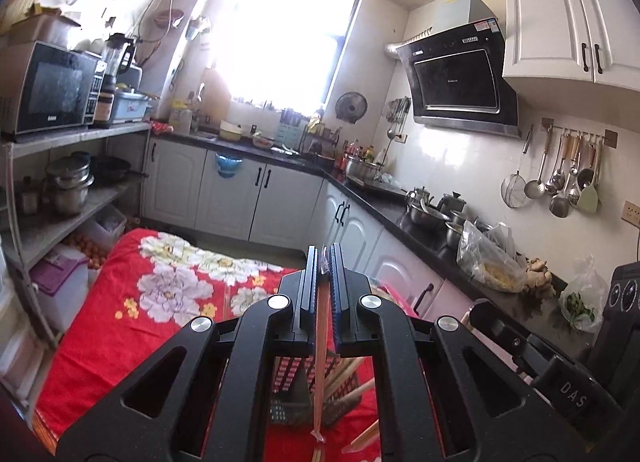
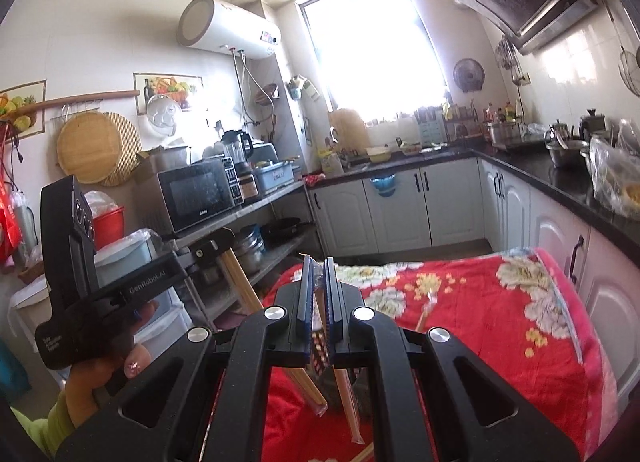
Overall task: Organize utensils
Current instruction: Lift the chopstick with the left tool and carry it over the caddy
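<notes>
Both grippers are held up above a surface draped in a red flowered cloth (image 1: 132, 302), pointing nearly level and slightly downward into the kitchen. The left gripper (image 1: 325, 262) has its jaws all but closed, pinching a pair of wrapped chopsticks (image 1: 319, 374) that hang down between the fingers toward the cloth. Below it sits a dark mesh basket (image 1: 296, 414) with more wooden chopsticks (image 1: 352, 382) leaning in it.

The right gripper (image 2: 318, 274) is likewise nearly shut, clamping a wrapped pair of chopsticks (image 2: 346, 398) whose lower end hangs just above the cloth; a patterned sleeve is visible between its pads. In the right wrist view the left gripper appears at the left edge, its handle gripped by a hand (image 2: 100, 374) with a painted thumbnail and a yellow-green sleeve, with wooden chopsticks slanting down from its jaws.

Readable writing: "GenRobot.AI" on the left gripper's body (image 2: 146, 282) and "DAS" on the right gripper's body (image 1: 574, 394). The microwave (image 2: 196, 191) carries a small brand mark too blurred to read
</notes>
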